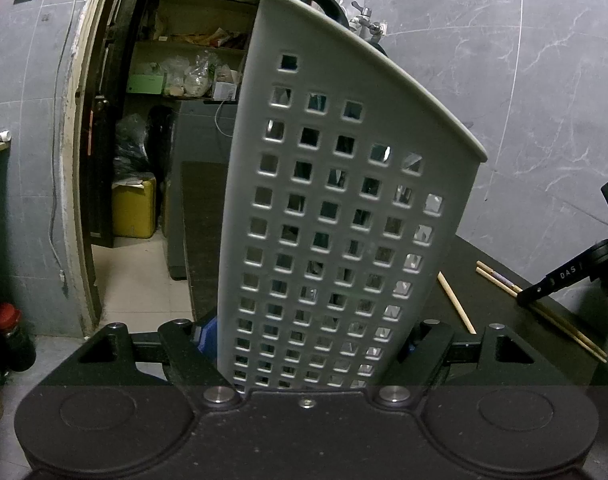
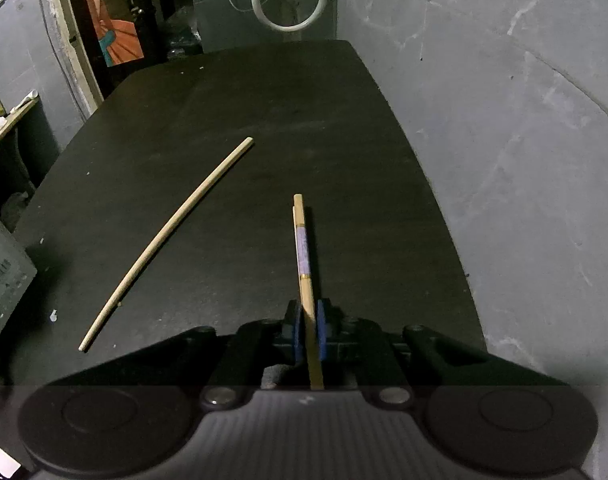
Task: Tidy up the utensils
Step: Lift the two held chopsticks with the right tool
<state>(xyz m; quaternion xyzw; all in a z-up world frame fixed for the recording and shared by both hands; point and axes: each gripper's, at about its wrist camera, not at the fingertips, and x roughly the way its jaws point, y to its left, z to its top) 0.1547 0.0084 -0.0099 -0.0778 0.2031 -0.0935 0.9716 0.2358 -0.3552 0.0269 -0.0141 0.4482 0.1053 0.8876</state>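
My left gripper (image 1: pixel 310 344) had its fingers clamped on the tall grey plastic utensil holder with square holes (image 1: pixel 332 216), which leaned slightly over the black desk (image 1: pixel 496 304). To the right of that holder lay a plain pale wooden chopstick (image 1: pixel 456 303) on the desk, and further right a pair of wooden chopsticks with a lilac band (image 2: pixel 304 252). My right gripper (image 2: pixel 309 332) had its blue fingers (image 2: pixel 297 334) close together about that pair, though I could not tell whether they pressed on it; the pair's far end pointed away from the holder's side
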